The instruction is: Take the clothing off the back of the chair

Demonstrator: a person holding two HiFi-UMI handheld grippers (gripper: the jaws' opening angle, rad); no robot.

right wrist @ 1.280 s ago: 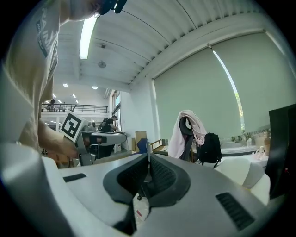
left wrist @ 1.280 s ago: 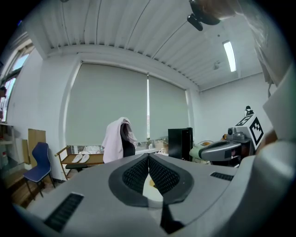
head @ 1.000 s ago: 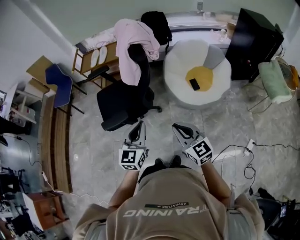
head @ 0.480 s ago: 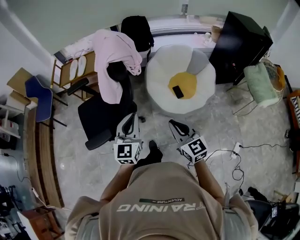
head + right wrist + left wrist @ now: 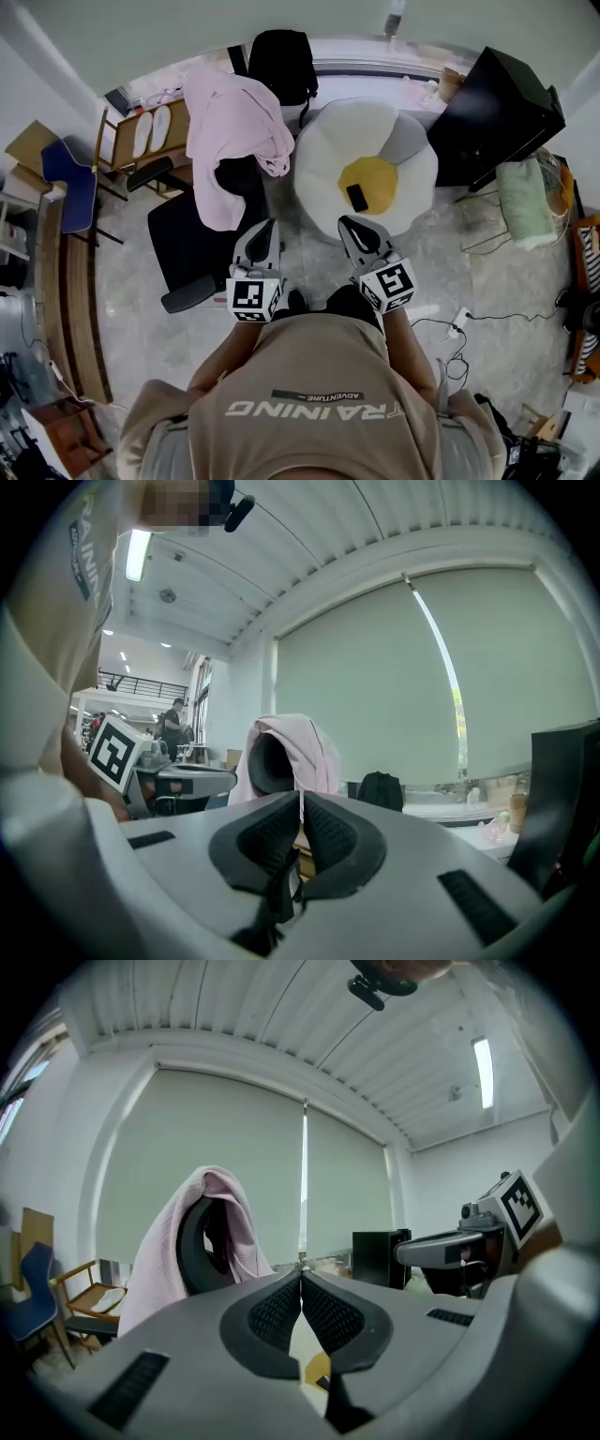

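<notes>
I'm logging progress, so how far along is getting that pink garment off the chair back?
Nothing looks done yet: the pink garment still hangs over the back of the black chair. In hand: the left claw and right claw are both shut and empty, pointing toward the chair, short of it. Left: open, grip the cloth, lift it clear.

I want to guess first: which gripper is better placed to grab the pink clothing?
Probably left: the left gripper is beside the chair holding the pink clothing; the right gripper is farther, by the cushion.
</notes>
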